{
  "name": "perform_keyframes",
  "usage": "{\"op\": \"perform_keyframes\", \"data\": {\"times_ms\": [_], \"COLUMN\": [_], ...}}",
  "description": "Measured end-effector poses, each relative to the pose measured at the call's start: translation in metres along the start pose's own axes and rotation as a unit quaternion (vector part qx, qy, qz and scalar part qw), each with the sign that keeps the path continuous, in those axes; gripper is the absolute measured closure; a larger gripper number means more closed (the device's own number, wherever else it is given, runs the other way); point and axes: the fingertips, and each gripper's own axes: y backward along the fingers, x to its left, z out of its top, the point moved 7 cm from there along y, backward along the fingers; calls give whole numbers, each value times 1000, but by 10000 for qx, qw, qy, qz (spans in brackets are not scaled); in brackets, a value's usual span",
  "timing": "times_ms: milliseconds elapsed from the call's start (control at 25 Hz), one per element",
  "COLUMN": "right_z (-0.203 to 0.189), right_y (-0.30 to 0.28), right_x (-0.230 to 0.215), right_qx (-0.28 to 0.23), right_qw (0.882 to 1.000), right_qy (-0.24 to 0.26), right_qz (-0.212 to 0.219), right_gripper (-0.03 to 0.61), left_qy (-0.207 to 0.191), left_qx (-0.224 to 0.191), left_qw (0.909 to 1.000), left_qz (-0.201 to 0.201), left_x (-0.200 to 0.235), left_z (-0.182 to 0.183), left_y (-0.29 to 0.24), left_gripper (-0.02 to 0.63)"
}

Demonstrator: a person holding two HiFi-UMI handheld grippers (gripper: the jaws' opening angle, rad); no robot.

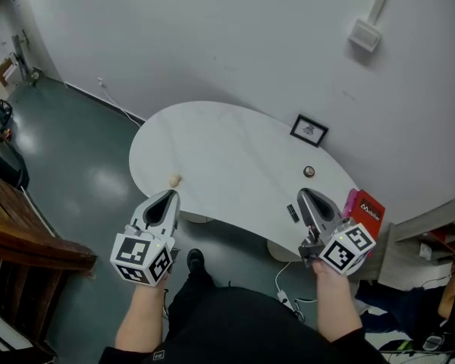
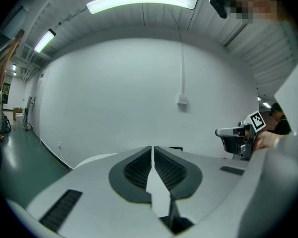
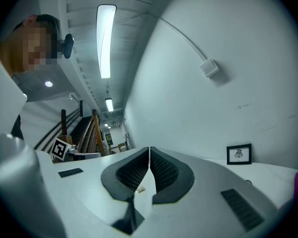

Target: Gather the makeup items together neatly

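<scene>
White table [image 1: 212, 150] bears a beige item [image 1: 174, 180] beyond left tongs [image 1: 171, 195].

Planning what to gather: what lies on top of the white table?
On the table: a small beige item near its left edge, a framed picture by the wall, a small round item, and a flat black item. The right gripper covers part of the near edge.

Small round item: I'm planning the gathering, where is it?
Head view: the small round item lies on the table's right side, between the picture frame and the right gripper.
</scene>
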Motion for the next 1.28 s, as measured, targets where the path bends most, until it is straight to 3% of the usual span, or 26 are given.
{"op": "perform_keyframes", "data": {"times_ms": [320,560,920,1280], "right_z": [5,1,11,18], "right_y": [-107,-144,-137,-155], "right_x": [27,33,-18,-79], "right_qx": [90,156,59,167], "right_qw": [9999,9994,9979,9994], "right_qy": [29,63,-105,-311], "right_qz": [-107,-296,-632,-66], "right_gripper": [541,541,543,541], "left_qy": [-32,-115,-267,-356], "left_qx": [78,165,348,585], "left_qw": [9996,9987,9971,9976], "left_qz": [-266,-463,-617,-127], "left_x": [103,145,137,113], "left_z": [21,23,25,16], "left_y": [-37,-64,-115,-154], "left_gripper": [588,588,588,588]}}
